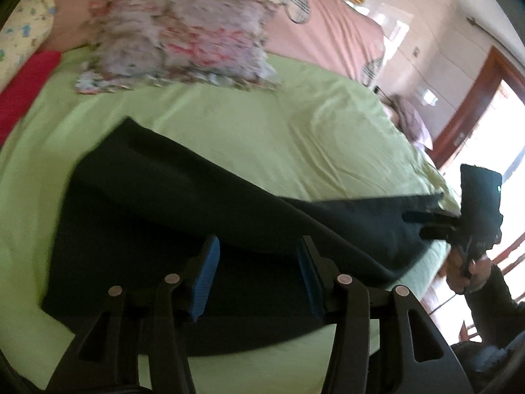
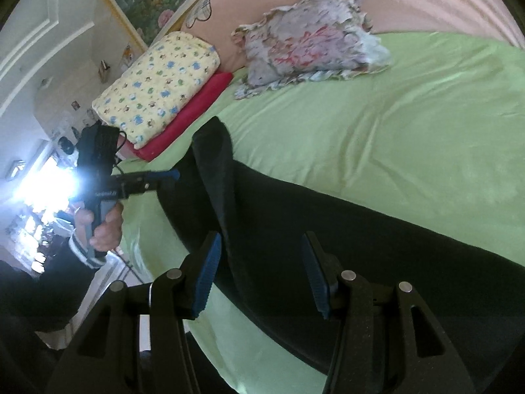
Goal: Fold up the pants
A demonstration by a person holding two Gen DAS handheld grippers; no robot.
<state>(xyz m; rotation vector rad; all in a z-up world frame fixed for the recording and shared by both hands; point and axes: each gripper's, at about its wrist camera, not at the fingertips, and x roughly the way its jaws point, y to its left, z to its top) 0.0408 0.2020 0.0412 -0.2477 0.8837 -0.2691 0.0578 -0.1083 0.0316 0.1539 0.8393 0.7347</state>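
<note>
Dark pants [image 1: 183, 203] lie across the green bed sheet [image 1: 229, 124], partly folded over themselves. My left gripper [image 1: 257, 246] is open, its blue pads just above the pants' near edge. My right gripper [image 2: 261, 246] is open over the pants [image 2: 295, 216], a folded edge running between its pads. The right gripper also shows in the left wrist view [image 1: 413, 223], fingers over the pants' far end. The left gripper shows in the right wrist view [image 2: 170, 174], at the pants' other end.
A floral pillow [image 1: 177, 39] lies at the head of the bed. A yellow patterned quilt [image 2: 157, 88] sits on a red folded cloth [image 2: 193, 115] at the bed's corner. A pink headboard [image 1: 328, 32] stands behind. The bed edge [image 1: 436, 262] drops off beside the right hand.
</note>
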